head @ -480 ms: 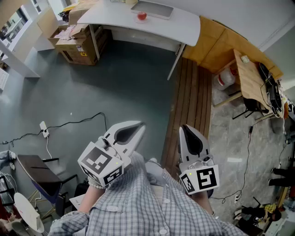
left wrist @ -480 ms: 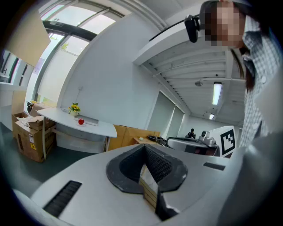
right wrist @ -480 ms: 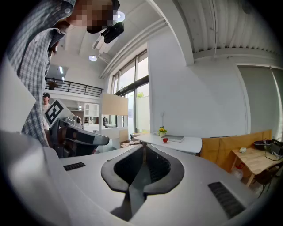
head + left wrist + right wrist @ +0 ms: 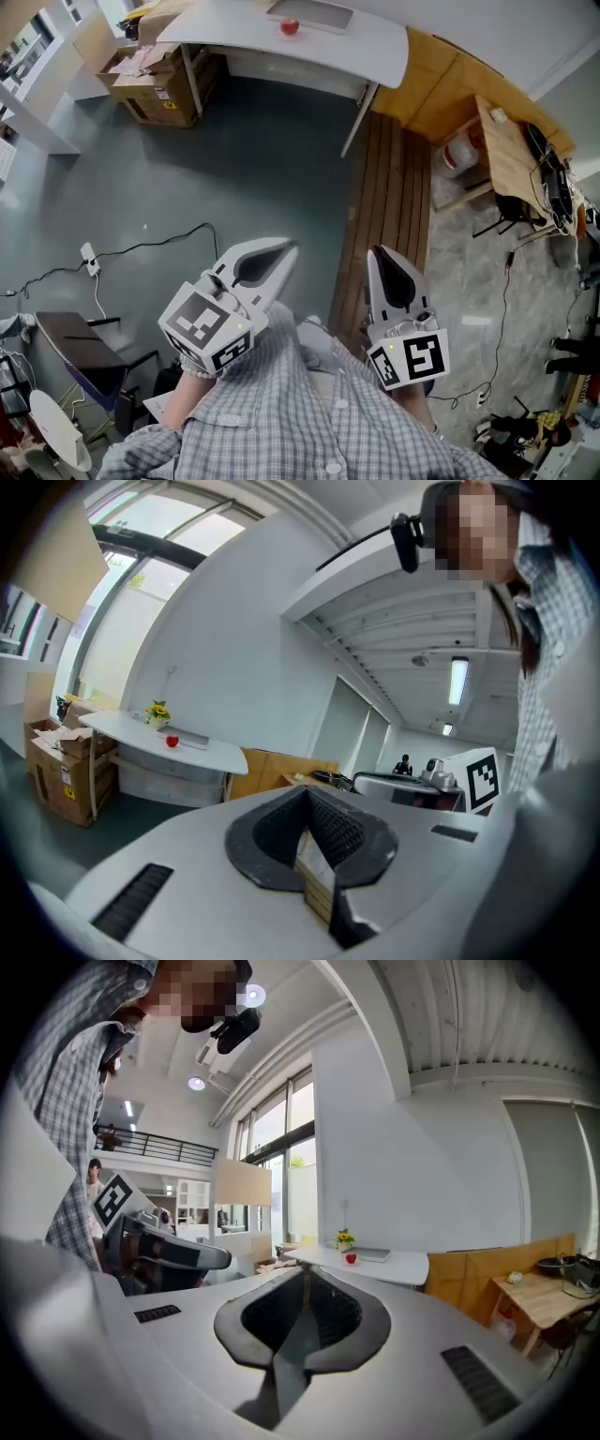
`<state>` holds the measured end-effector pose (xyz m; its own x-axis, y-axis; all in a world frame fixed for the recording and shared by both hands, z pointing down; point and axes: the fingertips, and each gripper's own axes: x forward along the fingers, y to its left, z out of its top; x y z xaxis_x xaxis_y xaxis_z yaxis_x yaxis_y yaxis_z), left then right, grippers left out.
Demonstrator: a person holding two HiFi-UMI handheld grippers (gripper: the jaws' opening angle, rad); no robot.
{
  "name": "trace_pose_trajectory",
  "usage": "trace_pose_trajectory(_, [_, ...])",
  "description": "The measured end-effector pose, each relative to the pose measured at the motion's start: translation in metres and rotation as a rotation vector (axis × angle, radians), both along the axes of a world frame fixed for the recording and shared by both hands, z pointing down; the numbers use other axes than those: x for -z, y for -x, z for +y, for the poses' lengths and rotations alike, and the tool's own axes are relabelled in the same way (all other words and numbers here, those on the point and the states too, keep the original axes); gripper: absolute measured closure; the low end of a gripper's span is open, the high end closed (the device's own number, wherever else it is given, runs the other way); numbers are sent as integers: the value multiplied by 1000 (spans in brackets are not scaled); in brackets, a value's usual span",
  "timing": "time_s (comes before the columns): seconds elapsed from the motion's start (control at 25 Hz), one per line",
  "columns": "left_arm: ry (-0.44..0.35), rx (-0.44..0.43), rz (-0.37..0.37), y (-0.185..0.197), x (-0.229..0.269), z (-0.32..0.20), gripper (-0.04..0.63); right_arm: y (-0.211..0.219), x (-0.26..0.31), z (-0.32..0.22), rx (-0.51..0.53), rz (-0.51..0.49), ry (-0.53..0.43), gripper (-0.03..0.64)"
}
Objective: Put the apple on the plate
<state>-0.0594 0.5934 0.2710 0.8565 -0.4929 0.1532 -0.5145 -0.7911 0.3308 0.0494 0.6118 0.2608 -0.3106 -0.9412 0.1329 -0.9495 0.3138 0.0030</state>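
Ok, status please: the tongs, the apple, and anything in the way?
Left tongs and right tongs shut, empty, near body. Apple on white table, far ahead, untouched. Nothing stands between on grey floor.

Head view looks steeply down from afar; both gripper views face the distant white table (image 4: 220,757).

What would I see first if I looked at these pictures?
The left gripper and right gripper stand out first, big and grey, low in the head view, both shut with nothing in them. Far ahead, a little red apple sits on a white table at the top.
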Motion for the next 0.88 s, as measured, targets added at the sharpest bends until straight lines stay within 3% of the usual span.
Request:
trace_pose_trajectory(0.16, [0, -1, 2, 7, -2, -1, 586, 3, -3, -3, -19, -42, 15, 583])
trace_pose_trajectory(0.44, [-11, 27, 14, 33, 0, -15, 586, 25, -3, -19, -8, -30, 16, 583])
trace_pose_trajectory(0.88, [-52, 146, 29, 106, 7, -36, 586, 80, 4, -39, 56, -20, -15, 583])
